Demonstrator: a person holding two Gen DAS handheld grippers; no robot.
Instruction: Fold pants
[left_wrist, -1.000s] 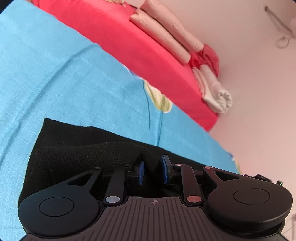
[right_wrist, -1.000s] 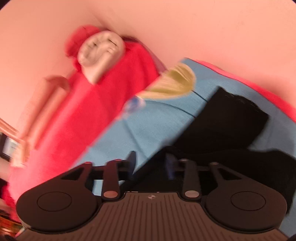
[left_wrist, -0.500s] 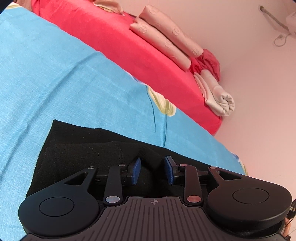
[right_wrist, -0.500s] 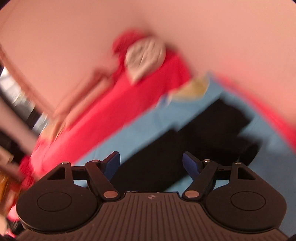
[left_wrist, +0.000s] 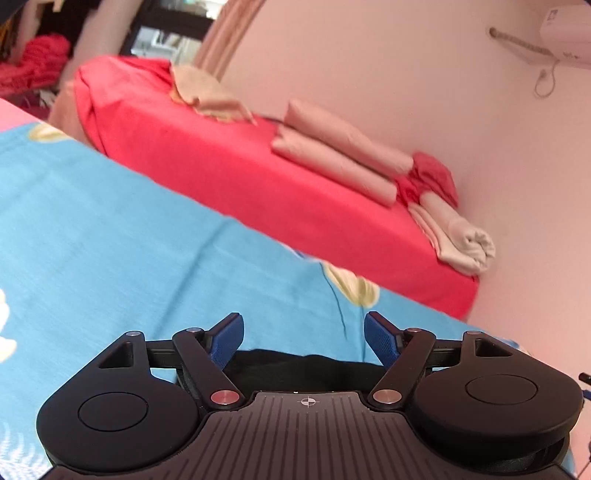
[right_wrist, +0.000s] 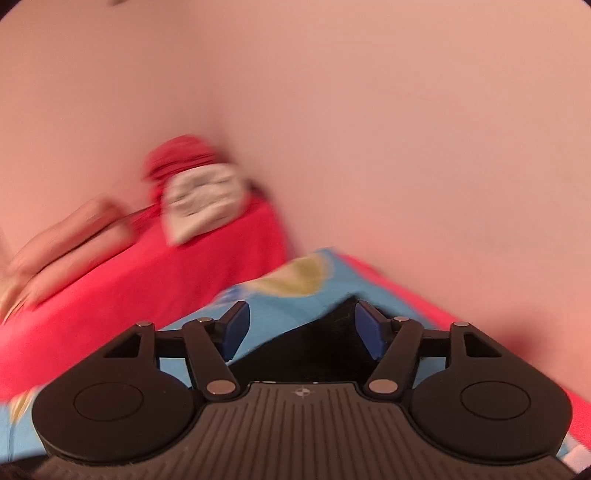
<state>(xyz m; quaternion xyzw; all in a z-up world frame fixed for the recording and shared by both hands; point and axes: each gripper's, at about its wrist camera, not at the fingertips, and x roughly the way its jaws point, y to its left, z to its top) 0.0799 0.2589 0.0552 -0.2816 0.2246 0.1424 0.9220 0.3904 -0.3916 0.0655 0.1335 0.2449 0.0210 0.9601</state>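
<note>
With our left gripper (left_wrist: 303, 334) and right gripper (right_wrist: 300, 330) both spread wide and empty, the black knit fabric pants (right_wrist: 317, 343) lie released just beneath them on the blue floral bedsheet (left_wrist: 110, 229), near its far edge, so we judge a fold laid, completion unverifiable.

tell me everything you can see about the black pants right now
Only slivers of the black pants show. In the left wrist view a dark, matte strip of cloth lies on the blue sheet, just beyond the open left gripper, whose fingers grip nothing. In the blurred right wrist view a pointed black corner lies on the same sheet between the open fingers of the right gripper; contact cannot be told. How they are folded is hidden.
</note>
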